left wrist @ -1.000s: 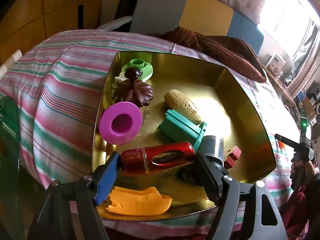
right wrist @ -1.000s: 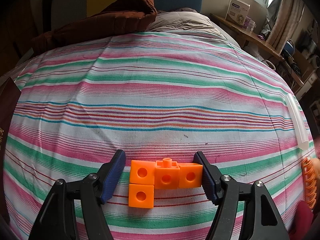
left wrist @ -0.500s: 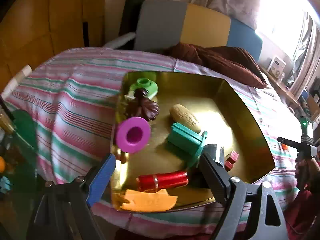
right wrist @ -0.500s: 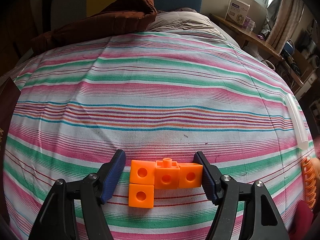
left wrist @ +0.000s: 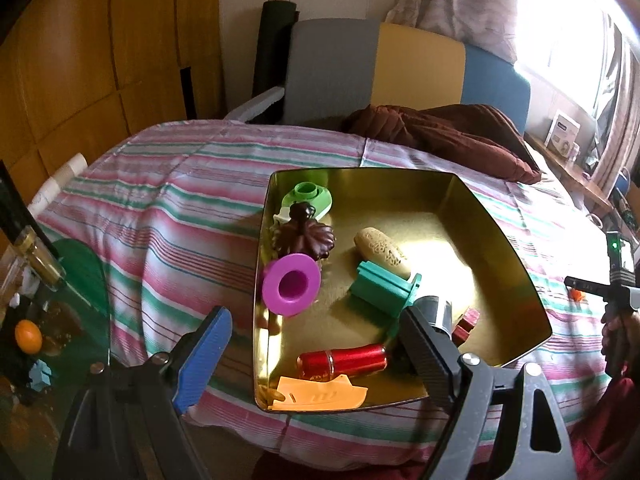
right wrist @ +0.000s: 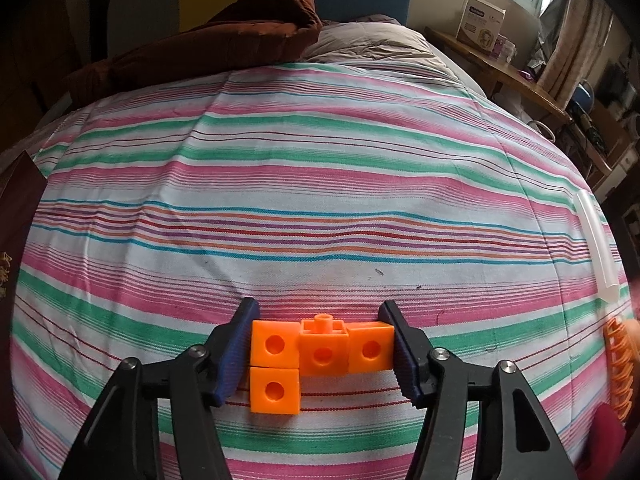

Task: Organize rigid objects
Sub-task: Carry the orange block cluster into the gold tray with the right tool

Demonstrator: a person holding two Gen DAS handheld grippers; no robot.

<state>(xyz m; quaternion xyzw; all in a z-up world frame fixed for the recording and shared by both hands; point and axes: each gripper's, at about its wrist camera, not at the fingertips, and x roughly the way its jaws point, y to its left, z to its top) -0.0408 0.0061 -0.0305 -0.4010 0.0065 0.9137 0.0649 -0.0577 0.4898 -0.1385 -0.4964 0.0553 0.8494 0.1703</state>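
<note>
Right gripper (right wrist: 322, 344) jaws, just closing, now touch both ends of orange block cluster (right wrist: 316, 354) lying crosswise on striped cloth (right wrist: 320, 200); left gripper (left wrist: 316, 344) gapes empty above gold tray (left wrist: 516, 264).

- No text in either view is sharp enough to read.
- A white carton (right wrist: 481, 24) on the wooden shelf by the window carries a blue band of print and a round picture; the letters are too small to make out (the same carton (left wrist: 565, 133) shows in the left wrist view, equally unreadable).
- A dark maroon box (right wrist: 18, 216) at the left edge of the right wrist view bears a few gold characters, cut off and blurred.
- The red bottle (left wrist: 343, 361) in the gold tray (left wrist: 516, 264) has a label, its print unreadable.
</note>
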